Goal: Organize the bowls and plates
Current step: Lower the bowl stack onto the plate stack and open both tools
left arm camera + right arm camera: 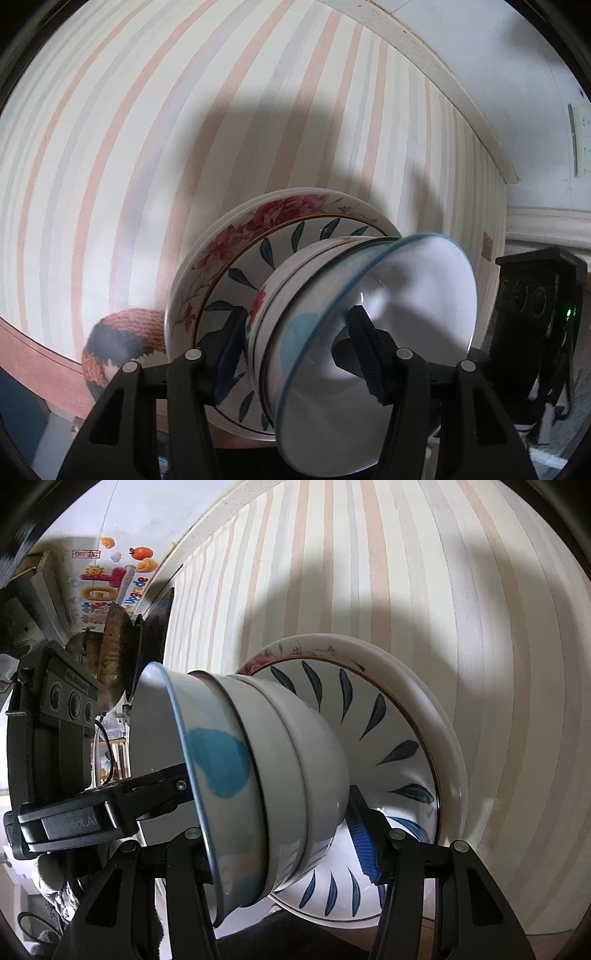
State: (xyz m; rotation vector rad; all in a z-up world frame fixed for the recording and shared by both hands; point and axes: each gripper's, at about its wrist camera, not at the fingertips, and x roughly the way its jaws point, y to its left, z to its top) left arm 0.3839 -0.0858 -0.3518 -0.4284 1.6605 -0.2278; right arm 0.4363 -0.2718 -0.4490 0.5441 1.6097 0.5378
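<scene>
Partly readable print "...pot.AI" in pale letters on the black body of the left gripper (70,825), seen in the right wrist view; first letters cut off by the edge of the housing. Colourful wall sticker (110,579) in the upper left of that view: large cartoon letters "T" in pink and "G" in yellow, with a slanted line of small purple script beside them, roughly "Upgrade", not sure. Small red stamp-like mark above the sticker, characters too small to read. Pale sheet (581,140) on the wall in the left wrist view: tiny print, illegible.
</scene>
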